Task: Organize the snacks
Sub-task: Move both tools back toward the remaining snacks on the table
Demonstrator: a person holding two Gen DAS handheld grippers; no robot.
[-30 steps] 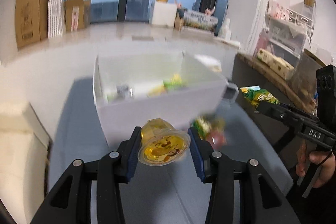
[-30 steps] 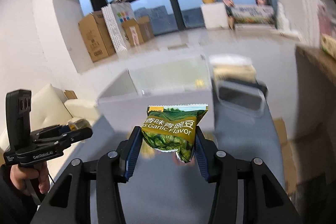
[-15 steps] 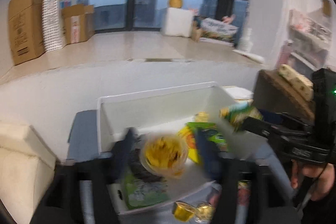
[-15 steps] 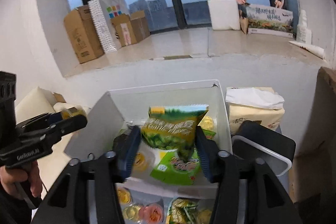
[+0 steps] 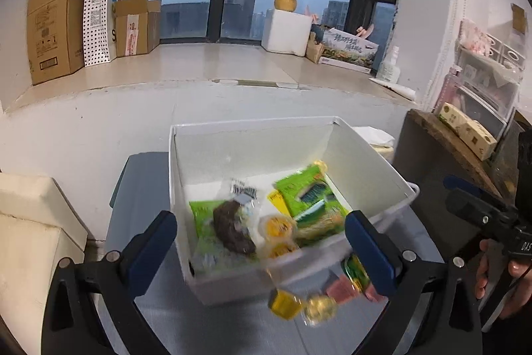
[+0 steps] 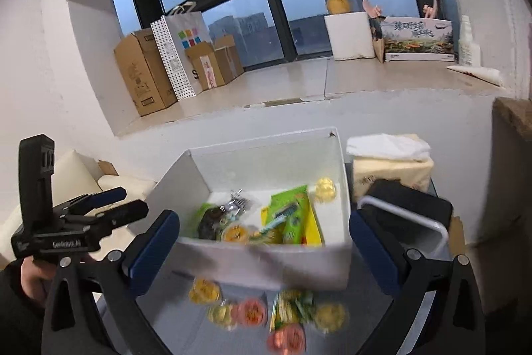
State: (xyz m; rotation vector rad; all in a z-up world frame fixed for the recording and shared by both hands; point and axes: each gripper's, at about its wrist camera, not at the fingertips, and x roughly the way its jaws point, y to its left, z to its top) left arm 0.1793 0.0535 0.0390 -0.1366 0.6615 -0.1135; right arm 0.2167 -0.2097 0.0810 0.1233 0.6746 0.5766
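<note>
A white bin on a grey table holds green snack packets, a dark wrapped snack and yellow jelly cups. My left gripper is open and empty above the bin's near edge. My right gripper is open and empty above the bin's near wall. Loose jelly cups and a green packet lie on the table in front of the bin.
A tissue pack and a black container with a white handle stand right of the bin. A cream sofa is at the left. A wooden shelf is at the right. Cardboard boxes line the window sill.
Both grippers rose over the bin and opened. The yellow jelly cup dropped from the left one and the green garlic-pea packet from the right one into the bin.
</note>
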